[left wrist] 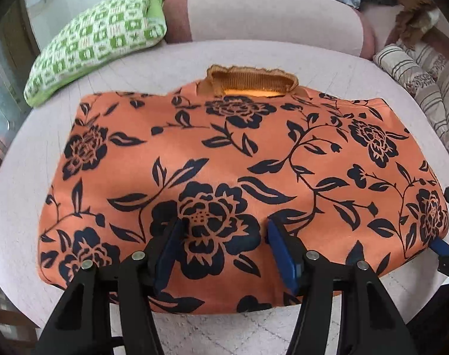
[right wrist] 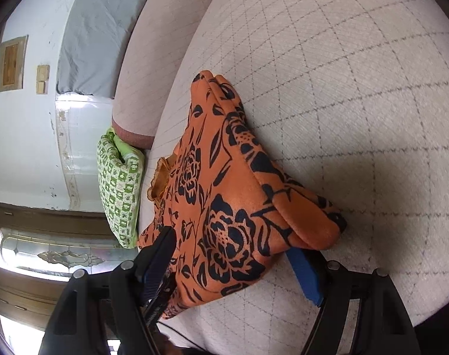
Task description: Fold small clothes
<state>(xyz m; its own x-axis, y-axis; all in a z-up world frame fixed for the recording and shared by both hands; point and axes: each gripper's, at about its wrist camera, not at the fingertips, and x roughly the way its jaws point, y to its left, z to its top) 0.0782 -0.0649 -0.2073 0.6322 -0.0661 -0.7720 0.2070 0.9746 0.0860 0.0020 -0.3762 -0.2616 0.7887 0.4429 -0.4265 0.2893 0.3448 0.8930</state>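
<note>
An orange garment with black flowers (left wrist: pixel 224 159) lies folded on the pale quilted sofa seat (left wrist: pixel 17 207), its ribbed collar (left wrist: pixel 251 81) at the far edge. My left gripper (left wrist: pixel 226 224) is open just above the garment's near part, blue pads spread apart. My right gripper (right wrist: pixel 233 245) is open around the garment's folded right edge (right wrist: pixel 254 207), one finger above and one (right wrist: pixel 304 275) below the cloth. The right gripper's tip also shows in the left wrist view (left wrist: pixel 440 247) at the garment's right edge.
A green and white patterned folded cloth (left wrist: pixel 97 41) lies at the back left of the seat. The sofa backrest (left wrist: pixel 254 14) rises behind. A striped cushion (left wrist: pixel 425 88) is at the right. The seat's front edge is near me.
</note>
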